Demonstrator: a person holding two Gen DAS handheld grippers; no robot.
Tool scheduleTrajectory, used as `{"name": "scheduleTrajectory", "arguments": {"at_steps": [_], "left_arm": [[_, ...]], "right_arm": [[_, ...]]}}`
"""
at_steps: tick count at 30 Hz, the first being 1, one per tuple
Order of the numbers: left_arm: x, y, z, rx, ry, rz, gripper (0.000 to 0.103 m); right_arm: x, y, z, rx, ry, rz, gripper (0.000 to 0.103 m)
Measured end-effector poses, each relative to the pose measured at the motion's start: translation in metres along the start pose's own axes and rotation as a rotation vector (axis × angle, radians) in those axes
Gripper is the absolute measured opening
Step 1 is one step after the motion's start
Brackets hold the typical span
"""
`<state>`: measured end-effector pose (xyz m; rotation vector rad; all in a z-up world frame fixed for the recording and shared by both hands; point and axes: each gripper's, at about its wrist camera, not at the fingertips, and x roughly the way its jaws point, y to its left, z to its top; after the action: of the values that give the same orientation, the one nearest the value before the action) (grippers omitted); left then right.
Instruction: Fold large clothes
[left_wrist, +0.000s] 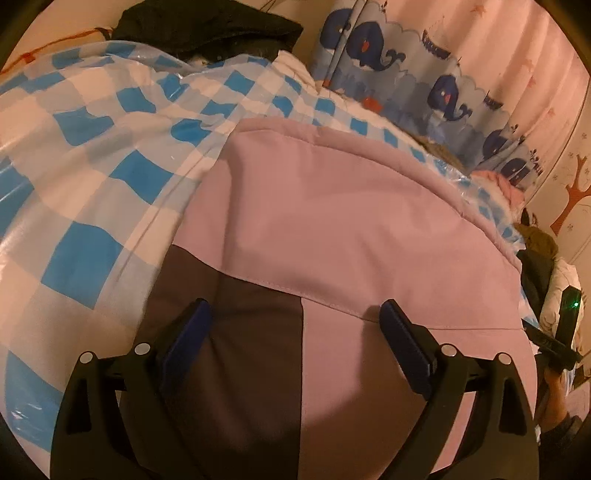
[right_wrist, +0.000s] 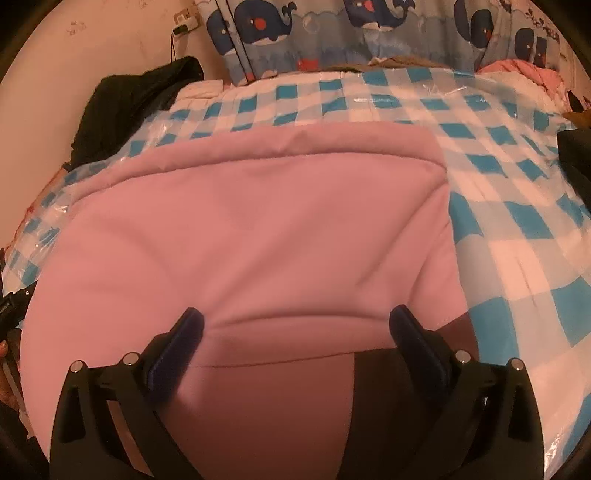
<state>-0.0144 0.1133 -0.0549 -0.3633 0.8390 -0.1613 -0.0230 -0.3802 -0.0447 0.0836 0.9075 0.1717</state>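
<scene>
Your left gripper (left_wrist: 295, 314) is hovering over the near part of the pink garment (left_wrist: 332, 221), its blue-padded fingers (left_wrist: 192, 332) standing wide apart with nothing between them. Your right gripper (right_wrist: 295, 325) is doing the same over the pink garment (right_wrist: 258, 240) in its own view, fingers (right_wrist: 417, 339) spread and gripping nothing. The garment is lying flat and already folded on the blue-and-white checked sheet (left_wrist: 74, 166), its far edge forming a thick doubled band. A darker brown panel (left_wrist: 236, 350) of the same garment is showing at the near edge, just below the left gripper; in the right wrist view a similar dark panel (right_wrist: 388, 406) is sitting under the right finger. The checked sheet (right_wrist: 517, 184) is glossy, looking like plastic, and is extending well beyond the garment on both sides. A whale-print curtain (left_wrist: 424, 74) is hanging behind the bed, and it is appearing again across the top of the right wrist view (right_wrist: 332, 33). A dark heap of clothing (left_wrist: 207, 29) is resting at the far left corner of the bed, near the wall. Whether either gripper is touching the fabric cannot be told from these views.
</scene>
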Motion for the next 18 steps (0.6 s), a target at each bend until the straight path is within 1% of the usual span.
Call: {"name": "scheduleTrajectory", "arguments": {"at_steps": [1, 2, 3, 4, 5, 7, 8, 9, 10, 11, 12, 13, 14, 15, 16, 17, 18], "left_arm": [[-0.006, 0.0, 0.004, -0.005, 0.017, 0.017, 0.089], [-0.013, 0.0, 0.007, -0.016, 0.017, 0.029, 0.089], [-0.031, 0.002, 0.007, -0.039, -0.012, 0.008, 0.089], [-0.046, 0.003, 0.005, -0.046, -0.042, -0.018, 0.089], [-0.063, 0.002, 0.0, -0.024, -0.075, -0.02, 0.089], [-0.076, 0.003, -0.011, 0.025, -0.108, 0.006, 0.089], [-0.076, 0.004, -0.016, 0.041, -0.109, 0.02, 0.089], [-0.067, 0.009, -0.023, 0.054, -0.074, 0.042, 0.089], [-0.055, 0.016, -0.029, 0.051, -0.039, 0.057, 0.09], [-0.043, 0.025, -0.036, 0.041, -0.015, 0.038, 0.095], [-0.035, 0.038, -0.041, -0.014, 0.002, -0.018, 0.095], [-0.035, 0.044, -0.041, -0.067, 0.011, -0.017, 0.095], [-0.045, 0.045, -0.039, -0.11, 0.006, 0.006, 0.095], [-0.053, 0.041, -0.039, -0.113, -0.008, 0.014, 0.095], [-0.066, 0.033, -0.04, -0.095, -0.037, 0.005, 0.095], [-0.076, 0.026, -0.041, -0.073, -0.06, -0.003, 0.095], [-0.087, 0.014, -0.044, -0.045, -0.089, -0.013, 0.095]], "right_arm": [[-0.005, 0.002, 0.004, -0.003, 0.011, -0.027, 0.096], [-0.018, 0.006, 0.004, 0.0, -0.005, -0.05, 0.096], [-0.037, 0.012, 0.001, 0.008, -0.053, -0.024, 0.096], [-0.065, 0.023, -0.007, 0.003, -0.126, 0.025, 0.096], [-0.081, 0.032, -0.013, -0.023, -0.167, 0.027, 0.096], [-0.101, 0.05, -0.032, -0.107, -0.226, 0.012, 0.096], [-0.096, 0.054, -0.043, -0.148, -0.222, -0.019, 0.096], [-0.084, 0.056, -0.049, -0.173, -0.194, -0.052, 0.096], [-0.056, 0.05, -0.062, -0.202, -0.12, -0.091, 0.096], [-0.042, 0.041, -0.071, -0.191, -0.131, -0.041, 0.098], [-0.043, 0.033, -0.074, -0.15, -0.157, -0.005, 0.098], [-0.044, 0.032, -0.067, -0.142, -0.131, -0.016, 0.097], [-0.048, 0.036, -0.062, -0.134, -0.095, -0.043, 0.097], [-0.058, 0.04, -0.059, -0.118, -0.081, -0.055, 0.097], [-0.068, 0.043, -0.058, -0.11, -0.091, -0.035, 0.097], [-0.084, 0.052, -0.061, -0.121, -0.132, 0.003, 0.097], [-0.103, 0.068, -0.066, -0.169, -0.192, 0.033, 0.097]]}}
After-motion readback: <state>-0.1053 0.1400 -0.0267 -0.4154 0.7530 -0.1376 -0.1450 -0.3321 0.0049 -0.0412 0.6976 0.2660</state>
